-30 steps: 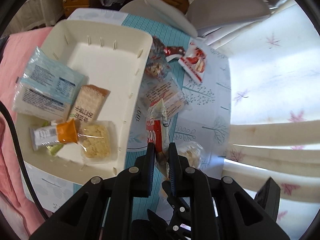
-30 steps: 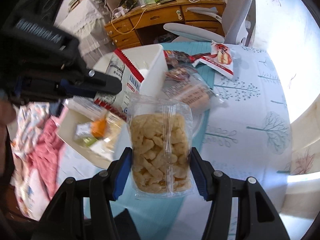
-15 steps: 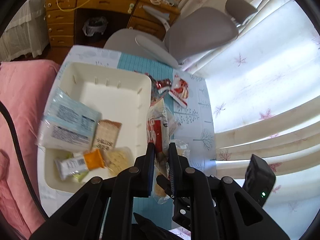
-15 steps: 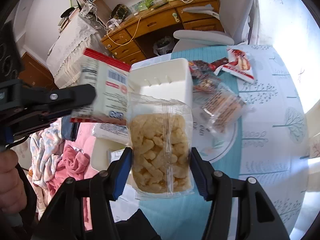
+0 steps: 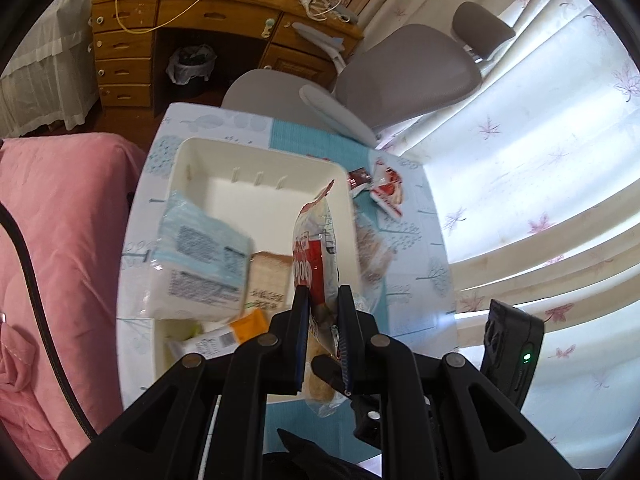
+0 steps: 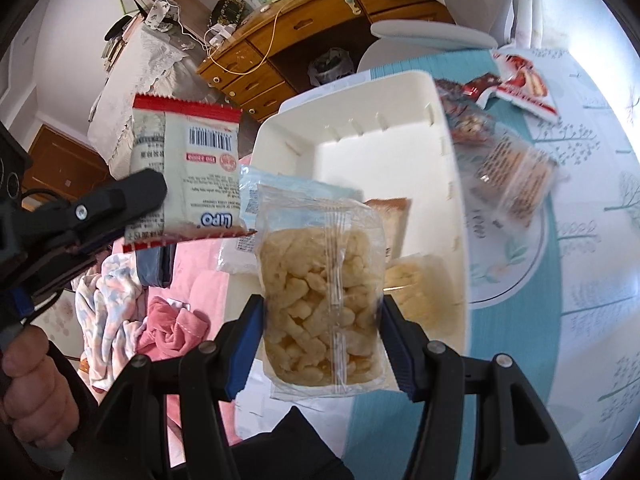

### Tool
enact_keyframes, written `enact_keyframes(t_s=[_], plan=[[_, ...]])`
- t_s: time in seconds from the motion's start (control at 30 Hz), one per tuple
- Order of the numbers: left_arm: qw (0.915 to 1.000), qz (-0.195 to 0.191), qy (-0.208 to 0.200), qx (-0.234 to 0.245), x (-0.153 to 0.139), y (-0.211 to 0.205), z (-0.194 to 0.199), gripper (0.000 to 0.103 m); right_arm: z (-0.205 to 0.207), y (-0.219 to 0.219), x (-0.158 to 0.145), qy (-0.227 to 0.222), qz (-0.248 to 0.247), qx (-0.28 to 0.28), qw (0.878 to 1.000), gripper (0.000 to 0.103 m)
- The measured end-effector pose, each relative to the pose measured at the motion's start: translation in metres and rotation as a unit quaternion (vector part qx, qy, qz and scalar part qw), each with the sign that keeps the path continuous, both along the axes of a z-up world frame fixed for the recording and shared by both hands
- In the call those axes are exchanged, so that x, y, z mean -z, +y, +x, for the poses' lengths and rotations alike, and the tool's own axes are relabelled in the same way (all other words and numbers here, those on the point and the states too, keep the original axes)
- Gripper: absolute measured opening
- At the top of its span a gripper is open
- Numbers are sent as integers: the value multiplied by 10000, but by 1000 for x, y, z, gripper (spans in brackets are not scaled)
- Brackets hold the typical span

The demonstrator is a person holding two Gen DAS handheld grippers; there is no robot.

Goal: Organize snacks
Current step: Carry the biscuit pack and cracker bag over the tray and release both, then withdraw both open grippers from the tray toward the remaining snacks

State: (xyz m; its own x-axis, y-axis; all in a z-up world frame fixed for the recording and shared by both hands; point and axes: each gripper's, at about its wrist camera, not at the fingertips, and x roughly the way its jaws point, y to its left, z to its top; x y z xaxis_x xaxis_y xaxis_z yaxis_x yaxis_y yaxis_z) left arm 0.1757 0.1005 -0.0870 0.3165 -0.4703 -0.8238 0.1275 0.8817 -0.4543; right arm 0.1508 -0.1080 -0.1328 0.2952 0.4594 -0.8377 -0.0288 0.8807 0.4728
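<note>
My left gripper [image 5: 323, 292] is shut on a red-and-white snack packet [image 5: 314, 248], held edge-on above the right wall of the white bin [image 5: 224, 152]. From the right wrist view the same packet [image 6: 188, 176] hangs at the left in the left gripper [image 6: 158, 190], high over the bin [image 6: 456, 216]. My right gripper [image 6: 322, 308] is shut on a clear bag of pale puffed snacks [image 6: 320, 300], raised above the bin's near end. Inside the bin lie a light blue pack [image 5: 200, 264], a brown biscuit packet [image 5: 268, 280] and an orange-ended wrapper [image 5: 244, 326].
Loose snacks remain on the table: a clear cookie bag on a plate [image 6: 516, 180], a dark wrapper [image 5: 358, 180] and a red-and-white packet [image 5: 386, 192]. A grey chair [image 5: 400, 76] and wooden desk [image 5: 192, 16] stand beyond; pink bedding [image 5: 60, 240] lies left. A hand [image 6: 28, 380] grips the left handle.
Both grippers have risen and moved left toward the bin with their packets. The bin looks smaller and farther, and more of the room shows.
</note>
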Motion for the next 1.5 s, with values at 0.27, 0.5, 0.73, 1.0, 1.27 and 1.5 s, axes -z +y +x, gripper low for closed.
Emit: enact_keyframes(t_s=[0.27,0.5,0.73,1.0,1.27,1.5], plan=[[9991,212,353,-140,26,31,0,17,-1,23,11,100,142,224,9996,59],[9990,200,202,-344,24,48,-8,60,-6,30,11,90,118,317,9994,71],[9981,321,340,-405,29,49,-18,68,-14,31,4,32,9,241,9997,79],[9982,286,405,-349,31,31,-33,75,-29,14,-8,-70,-193,230,9995,81],[9980,214,480,-343,33,-5,-48,77,-40,-24,-21,-154,-437,231,9987,82],[9985,201,428,-272,28,-55,-55,77,-41,-76,-36,-288,-626,267,9973,82]])
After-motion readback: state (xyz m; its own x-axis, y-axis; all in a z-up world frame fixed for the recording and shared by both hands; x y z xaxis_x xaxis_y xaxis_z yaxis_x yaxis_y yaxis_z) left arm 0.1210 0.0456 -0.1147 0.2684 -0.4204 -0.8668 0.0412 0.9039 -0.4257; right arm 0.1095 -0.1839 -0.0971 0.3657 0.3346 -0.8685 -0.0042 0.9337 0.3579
